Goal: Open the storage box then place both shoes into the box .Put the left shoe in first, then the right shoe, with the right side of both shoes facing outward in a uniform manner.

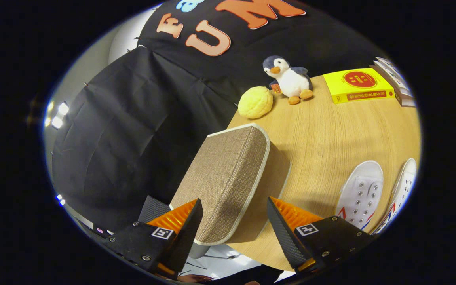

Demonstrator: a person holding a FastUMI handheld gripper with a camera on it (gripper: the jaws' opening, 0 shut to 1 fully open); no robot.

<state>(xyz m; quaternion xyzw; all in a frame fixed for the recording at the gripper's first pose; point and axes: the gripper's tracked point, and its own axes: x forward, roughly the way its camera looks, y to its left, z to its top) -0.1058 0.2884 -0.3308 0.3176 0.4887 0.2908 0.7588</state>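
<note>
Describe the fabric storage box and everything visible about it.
The beige woven-fabric storage box with pale piping along its edges sits on the light wooden table near its edge, lid shut and tilted in this view. It lies just ahead of the open gripper, its near end reaching between the fingers; whether they touch it is unclear. Two white canvas shoes lie apart, beside it.

Wooden table (331, 130): box (228, 178), shoes (360, 194), penguin (289, 81), book (356, 85).
</note>
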